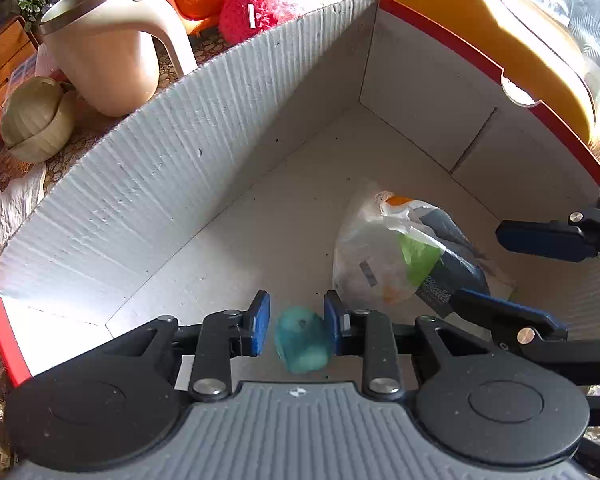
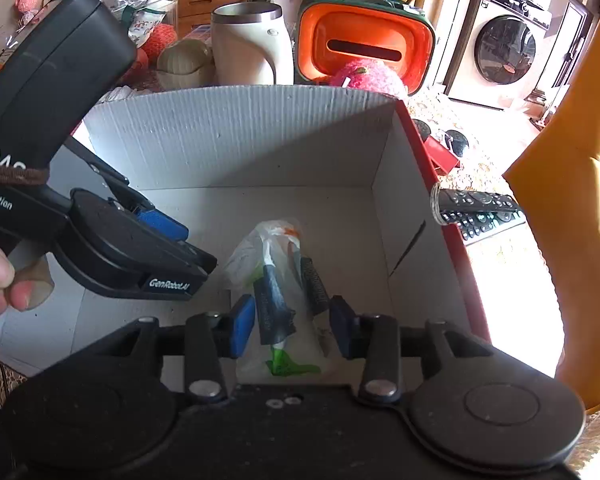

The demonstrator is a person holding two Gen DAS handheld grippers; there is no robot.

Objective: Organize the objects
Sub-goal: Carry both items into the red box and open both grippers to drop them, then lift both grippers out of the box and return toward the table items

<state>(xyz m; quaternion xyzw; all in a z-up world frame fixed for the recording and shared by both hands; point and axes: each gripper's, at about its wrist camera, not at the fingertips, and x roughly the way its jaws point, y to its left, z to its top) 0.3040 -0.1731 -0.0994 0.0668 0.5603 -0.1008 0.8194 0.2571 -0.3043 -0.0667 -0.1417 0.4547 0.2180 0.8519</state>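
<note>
While over box (image 1: 204,168): teal ball (image 1: 303,339) is held by left hand-held gripper (image 1: 297,322).
Right hand-held gripper (image 2: 293,326): parted around bag (image 2: 276,280).
Release: ball is dropped at nine o'clock of bag.

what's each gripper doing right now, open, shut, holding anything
Left gripper: around a small teal object; whether the pads grip it cannot be told.
Right gripper: open, plastic bag between its fingers, not pinched.

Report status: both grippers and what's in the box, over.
Left gripper over box, teal object between fingers. Right gripper open around plastic bag on box floor. Nothing blocking.
</note>
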